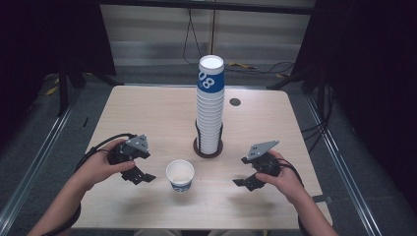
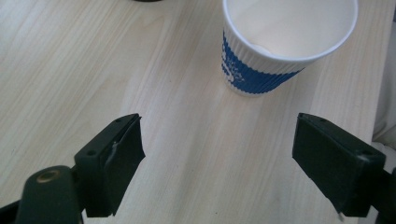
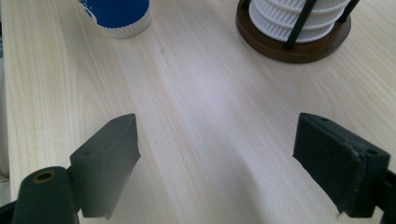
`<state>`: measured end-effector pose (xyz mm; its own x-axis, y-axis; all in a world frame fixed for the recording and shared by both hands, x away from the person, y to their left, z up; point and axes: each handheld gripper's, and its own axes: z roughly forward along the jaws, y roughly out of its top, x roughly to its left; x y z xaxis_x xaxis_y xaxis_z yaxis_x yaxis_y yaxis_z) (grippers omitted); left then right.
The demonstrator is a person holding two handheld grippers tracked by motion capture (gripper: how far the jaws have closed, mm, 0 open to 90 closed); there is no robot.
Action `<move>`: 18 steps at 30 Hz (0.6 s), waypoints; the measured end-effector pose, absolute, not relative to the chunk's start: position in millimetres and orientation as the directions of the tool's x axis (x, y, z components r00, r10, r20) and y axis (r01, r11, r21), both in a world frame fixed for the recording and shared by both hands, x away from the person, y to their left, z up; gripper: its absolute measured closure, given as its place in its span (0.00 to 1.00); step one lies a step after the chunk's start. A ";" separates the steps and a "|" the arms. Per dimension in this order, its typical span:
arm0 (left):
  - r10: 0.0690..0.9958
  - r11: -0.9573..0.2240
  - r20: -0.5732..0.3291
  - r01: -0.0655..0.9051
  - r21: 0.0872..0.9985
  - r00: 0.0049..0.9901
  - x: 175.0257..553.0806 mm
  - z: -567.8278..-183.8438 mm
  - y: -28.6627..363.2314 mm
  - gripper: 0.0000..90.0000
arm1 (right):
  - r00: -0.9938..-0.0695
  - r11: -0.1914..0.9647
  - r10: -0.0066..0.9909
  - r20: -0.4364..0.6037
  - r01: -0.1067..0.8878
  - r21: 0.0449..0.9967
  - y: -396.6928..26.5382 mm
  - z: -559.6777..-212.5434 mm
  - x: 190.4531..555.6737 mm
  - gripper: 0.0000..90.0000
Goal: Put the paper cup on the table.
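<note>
One loose cup (image 1: 180, 175) stands upright on a table (image 1: 147, 113), mouth up, its long axis vertical, near the front edge between two grippers. One tall stack (image 1: 210, 105) of nested cups rises behind it in one round holder (image 1: 208, 149), also vertical. The left gripper (image 1: 139, 175) sits just left of the cup, jaws apart with nothing between them, pointing toward it. The right gripper (image 1: 244, 181) rests farther to the cup's right, jaws wide apart and empty.
</note>
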<state>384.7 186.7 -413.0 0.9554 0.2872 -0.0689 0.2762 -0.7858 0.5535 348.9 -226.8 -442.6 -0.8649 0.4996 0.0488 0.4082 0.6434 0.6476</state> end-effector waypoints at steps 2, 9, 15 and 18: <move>0.296 -0.779 -0.072 0.284 0.558 0.952 384.0 -416.3 189.1 0.18 | -0.863 0.643 0.502 0.044 0.408 0.648 -228.6 -444.4 347.6 0.15; 0.324 -0.761 -0.082 0.311 0.569 0.942 383.3 -429.6 196.7 0.18 | -0.860 0.649 0.510 0.033 0.410 0.641 -232.9 -450.3 344.0 0.15; 0.335 -0.741 -0.095 0.325 0.588 0.937 382.5 -441.4 201.6 0.18 | -0.855 0.645 0.517 0.036 0.417 0.641 -236.5 -456.4 340.7 0.15; 0.345 -0.733 -0.102 0.336 0.591 0.933 381.0 -446.8 202.9 0.18 | -0.855 0.645 0.518 0.034 0.416 0.641 -237.3 -459.6 338.8 0.15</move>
